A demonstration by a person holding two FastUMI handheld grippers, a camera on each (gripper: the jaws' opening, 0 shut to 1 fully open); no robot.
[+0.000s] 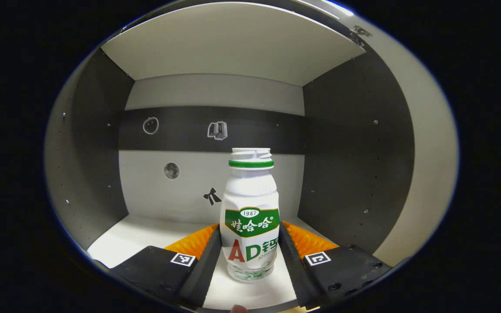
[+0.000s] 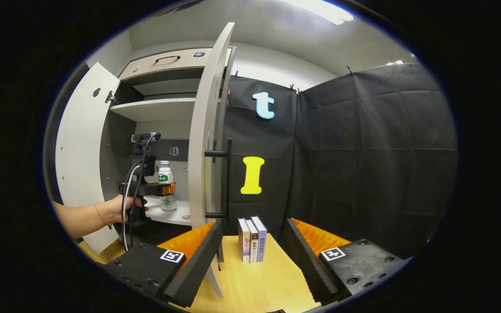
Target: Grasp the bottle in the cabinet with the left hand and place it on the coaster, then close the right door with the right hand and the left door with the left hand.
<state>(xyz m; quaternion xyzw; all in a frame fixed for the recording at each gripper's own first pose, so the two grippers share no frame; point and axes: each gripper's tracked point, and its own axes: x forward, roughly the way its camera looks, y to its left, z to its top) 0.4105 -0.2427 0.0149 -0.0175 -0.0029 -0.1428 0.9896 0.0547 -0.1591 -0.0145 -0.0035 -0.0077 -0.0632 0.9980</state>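
The bottle [image 1: 250, 215] stood upright on the white cabinet shelf [image 1: 146, 239], inside the lower compartment of the cabinet [image 1: 355, 165]. It had a white body, a green band at the neck, a green and white label and a clear base. In the left gripper view the left tool [image 1: 250, 248] was placed around the bottle, one finger on each side of the lower body and label. Both fingers lay against the bottle's sides, so the tool was closed on it. The base of the bottle appeared to rest on the shelf.

Behind the bottle, the back wall of the compartment [image 1: 189, 191] carried a dark band with small drawn marks, a round hole and a small bow mark. A shelf board [image 1: 233, 39] closed the compartment from above.

In the right gripper view the same bottle [image 2: 165, 178] was seen far left, inside the cabinet, with the left tool [image 2: 163, 189] at its middle and a hand [image 2: 122, 208] holding the tool's grip. The left door [image 2: 81, 152] stood swung open at the far left. The right door [image 2: 205, 130] also stood open, edge-on, with a dark bar handle [image 2: 226, 178].

The right tool [image 2: 252, 256] was held wide and empty above the wooden worktop [image 2: 255, 287], well apart from the cabinet's interior. Three books [image 2: 252, 239] stood upright on the worktop between its fingers, farther off, before the black cloth wall [image 2: 363, 152].
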